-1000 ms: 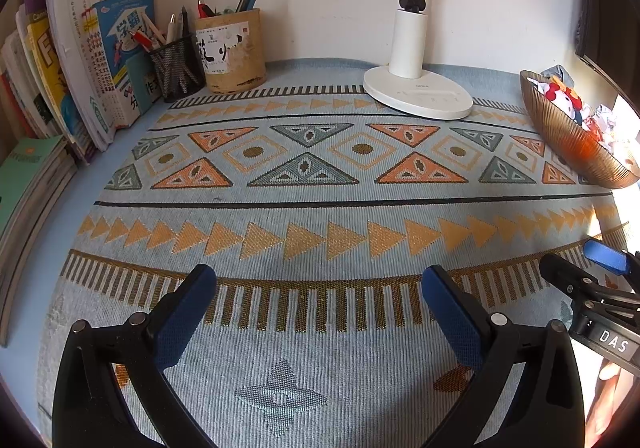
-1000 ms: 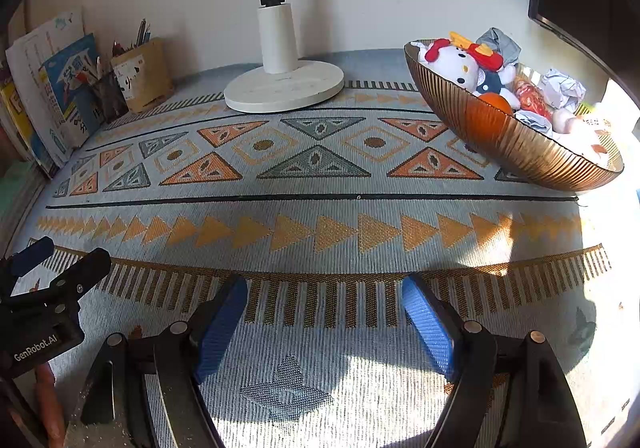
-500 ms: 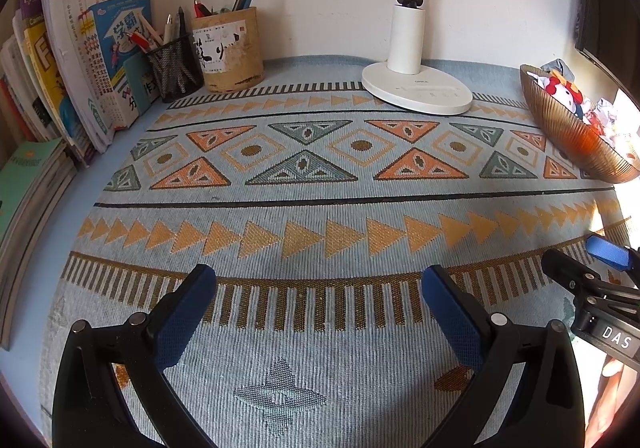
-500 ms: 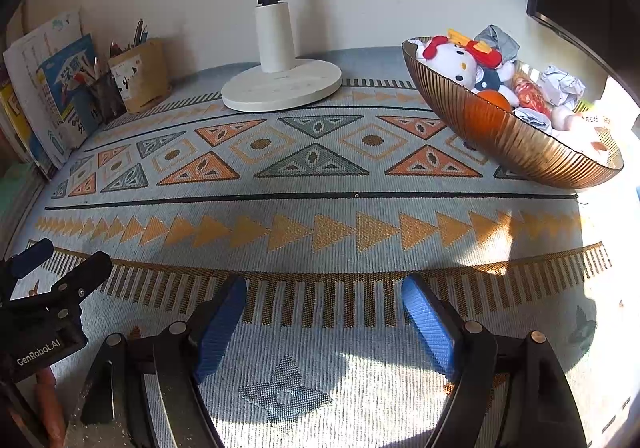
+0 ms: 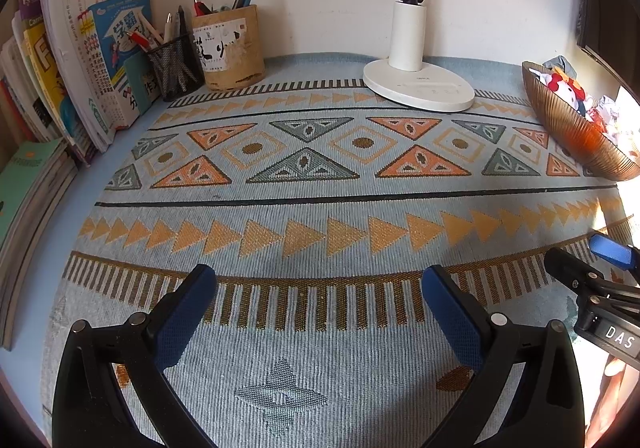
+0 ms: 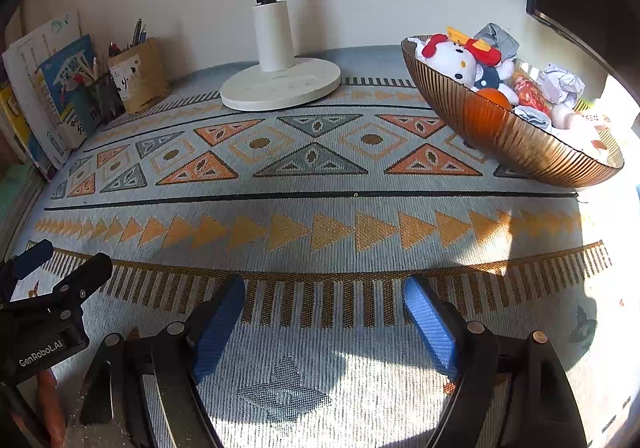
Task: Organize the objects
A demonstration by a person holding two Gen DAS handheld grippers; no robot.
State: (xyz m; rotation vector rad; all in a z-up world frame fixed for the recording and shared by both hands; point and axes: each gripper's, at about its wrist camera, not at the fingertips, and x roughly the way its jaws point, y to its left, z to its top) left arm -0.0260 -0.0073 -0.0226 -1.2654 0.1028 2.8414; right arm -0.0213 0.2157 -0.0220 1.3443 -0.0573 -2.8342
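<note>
A ribbed amber bowl (image 6: 516, 140) at the right holds a white plush toy (image 6: 452, 60), an orange ball (image 6: 494, 98), crumpled paper and other small items; it also shows in the left wrist view (image 5: 576, 132). My left gripper (image 5: 318, 284) is open and empty, low over the patterned mat (image 5: 320, 184). My right gripper (image 6: 324, 292) is open and empty, beside the left one; it shows at the right edge of the left wrist view (image 5: 588, 260).
A white lamp base (image 5: 418, 86) stands at the back middle. A cardboard pen pot (image 5: 228, 46) and a black mesh pen cup (image 5: 174, 66) stand back left. Upright books (image 5: 80, 60) and a flat book stack (image 5: 24, 204) line the left side.
Both views have pulled back and shifted slightly; the bowl sits further right in the left wrist view. Both grippers stay open and empty.
</note>
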